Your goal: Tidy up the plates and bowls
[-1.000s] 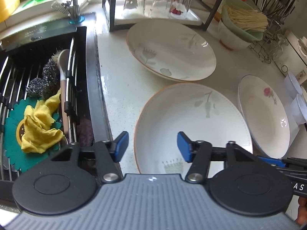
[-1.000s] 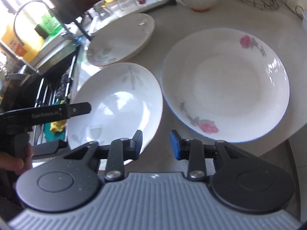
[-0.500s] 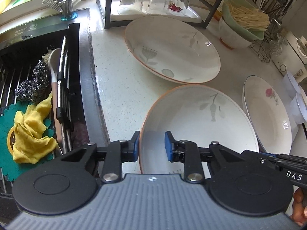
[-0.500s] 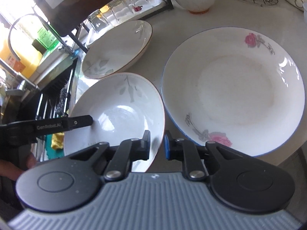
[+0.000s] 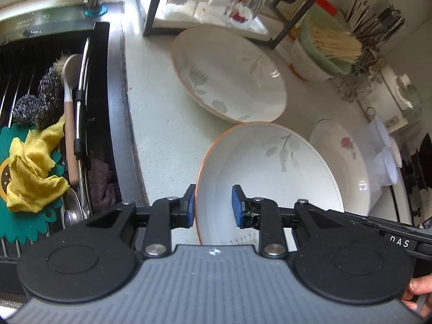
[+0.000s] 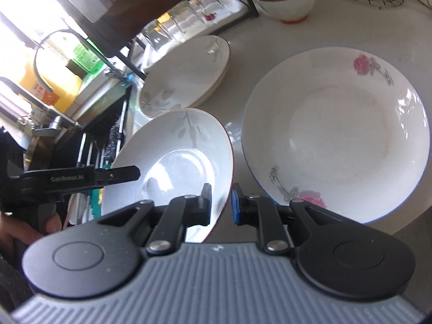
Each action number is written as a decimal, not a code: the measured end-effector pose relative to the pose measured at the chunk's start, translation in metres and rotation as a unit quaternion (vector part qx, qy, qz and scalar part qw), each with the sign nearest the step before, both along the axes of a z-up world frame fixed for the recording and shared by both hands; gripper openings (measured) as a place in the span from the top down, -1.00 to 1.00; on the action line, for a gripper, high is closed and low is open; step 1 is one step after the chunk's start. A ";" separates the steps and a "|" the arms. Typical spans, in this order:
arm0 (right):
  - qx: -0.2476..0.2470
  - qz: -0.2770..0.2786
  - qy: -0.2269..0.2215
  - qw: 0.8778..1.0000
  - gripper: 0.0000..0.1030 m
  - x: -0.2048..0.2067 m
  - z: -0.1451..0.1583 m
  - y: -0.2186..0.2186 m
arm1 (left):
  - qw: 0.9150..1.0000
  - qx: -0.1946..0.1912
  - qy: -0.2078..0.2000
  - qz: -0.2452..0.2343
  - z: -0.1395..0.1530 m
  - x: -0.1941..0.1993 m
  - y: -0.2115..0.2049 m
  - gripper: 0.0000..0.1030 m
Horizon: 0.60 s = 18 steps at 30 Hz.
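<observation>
A white orange-rimmed leaf-pattern plate (image 5: 270,172) is held by both grippers and lifted, tilted, above the counter. My left gripper (image 5: 213,206) is shut on its left rim. My right gripper (image 6: 222,203) is shut on its right rim (image 6: 189,156). A second matching leaf-pattern plate (image 5: 229,73) lies on the counter behind it, also in the right wrist view (image 6: 186,73). A white rose-pattern plate with a blue rim (image 6: 337,135) lies to the right; in the left wrist view it shows partly behind the held plate (image 5: 343,145).
The sink (image 5: 48,124) with scourers, a yellow cloth (image 5: 35,167) and a spoon is on the left. A black rack with upturned glasses (image 5: 213,2) stands at the back. Stacked bowls holding chopsticks (image 5: 324,51) and a utensil rack (image 5: 372,27) stand at the back right.
Both grippers closed onto opposite rims of the near leaf plate. The plate has risen off the counter and tilted.
</observation>
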State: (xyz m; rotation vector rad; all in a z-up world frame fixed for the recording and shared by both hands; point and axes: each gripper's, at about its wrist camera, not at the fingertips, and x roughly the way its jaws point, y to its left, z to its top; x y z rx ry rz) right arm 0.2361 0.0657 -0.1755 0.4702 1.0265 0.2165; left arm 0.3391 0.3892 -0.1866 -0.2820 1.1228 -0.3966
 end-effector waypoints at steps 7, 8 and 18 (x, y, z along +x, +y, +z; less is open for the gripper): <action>-0.005 -0.010 -0.026 1.000 0.65 -0.008 0.028 -0.018 | 1.000 -0.023 -0.013 -0.012 0.029 -0.003 -0.014 0.40; -0.005 -0.014 -0.031 0.999 0.65 -0.008 0.031 -0.022 | 0.999 -0.026 -0.017 -0.015 0.034 -0.003 -0.019 0.40; -0.011 -0.042 -0.056 0.997 0.65 -0.005 0.037 -0.078 | 0.999 -0.022 -0.032 -0.026 0.048 -0.001 -0.081 0.40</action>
